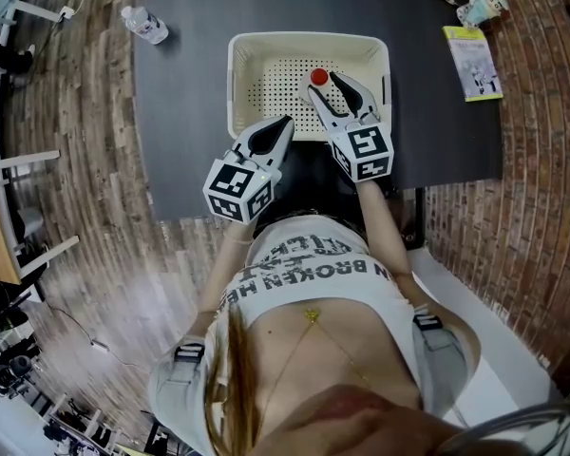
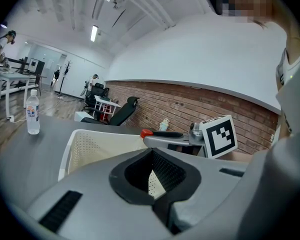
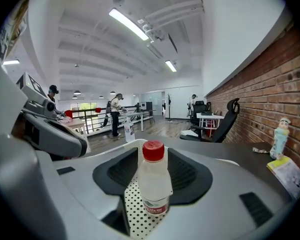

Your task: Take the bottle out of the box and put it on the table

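Looking down from your head, the bottle (image 1: 318, 76) stands up in the box (image 1: 236, 84), between the wide-open jaws of your right claw (image 1: 327, 85); your left claw (image 1: 281, 126) sits shut and empty by the near rim; right gripper view: gaps both sides of the bottle (image 3: 153, 181); left gripper view: its red cap (image 2: 146, 133) farther off.

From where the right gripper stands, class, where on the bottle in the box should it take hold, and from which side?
Grip the bottle on its straight body below the cap, coming from the person's side. It stands upright in the box, between the open jaws of the right gripper. The narrow cap would probably offer less hold.
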Demonstrator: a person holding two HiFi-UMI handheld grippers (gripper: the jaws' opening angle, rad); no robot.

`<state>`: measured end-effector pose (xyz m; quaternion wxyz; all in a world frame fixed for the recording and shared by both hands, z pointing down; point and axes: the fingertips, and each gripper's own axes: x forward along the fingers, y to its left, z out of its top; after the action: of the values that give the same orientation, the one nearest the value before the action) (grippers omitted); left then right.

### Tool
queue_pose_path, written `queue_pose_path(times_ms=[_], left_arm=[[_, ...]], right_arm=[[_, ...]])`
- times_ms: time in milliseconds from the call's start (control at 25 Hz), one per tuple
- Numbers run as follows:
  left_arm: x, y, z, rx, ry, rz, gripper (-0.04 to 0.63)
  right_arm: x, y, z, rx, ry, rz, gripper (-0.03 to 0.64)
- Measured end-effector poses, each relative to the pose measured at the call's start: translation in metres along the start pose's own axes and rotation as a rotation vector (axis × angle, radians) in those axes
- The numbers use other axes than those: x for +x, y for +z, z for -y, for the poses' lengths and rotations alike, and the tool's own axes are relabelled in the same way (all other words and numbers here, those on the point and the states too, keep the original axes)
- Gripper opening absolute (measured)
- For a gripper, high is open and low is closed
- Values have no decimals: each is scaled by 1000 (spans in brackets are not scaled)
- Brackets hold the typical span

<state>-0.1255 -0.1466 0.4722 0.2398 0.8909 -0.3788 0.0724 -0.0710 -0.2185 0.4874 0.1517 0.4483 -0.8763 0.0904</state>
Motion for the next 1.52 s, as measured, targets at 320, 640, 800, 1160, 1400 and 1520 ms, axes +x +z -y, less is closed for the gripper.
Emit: queue_pose_path(times_ms=[320, 640, 800, 1160, 1400, 1520], left_arm=[[-3, -2, -10, -7, 22, -6, 5], [-3, -3, -8, -13, 17, -8, 5], [-1, -5, -4, -8, 11, -10, 5], [-3, -6, 0, -8, 3, -10, 5], [-8, -6, 3, -7, 7, -5, 5], [-10, -8, 4, -10, 9, -5, 5]], right_arm=[[17, -1, 4, 21, -15, 3, 160], [18, -4, 4, -11, -23, 12, 158], [18, -5, 6, -3, -18, 19, 158], [17, -5, 4, -9, -14, 18, 158], [16, -5, 3, -7, -17, 24, 158], [14, -6, 3, -12, -15, 26, 158]])
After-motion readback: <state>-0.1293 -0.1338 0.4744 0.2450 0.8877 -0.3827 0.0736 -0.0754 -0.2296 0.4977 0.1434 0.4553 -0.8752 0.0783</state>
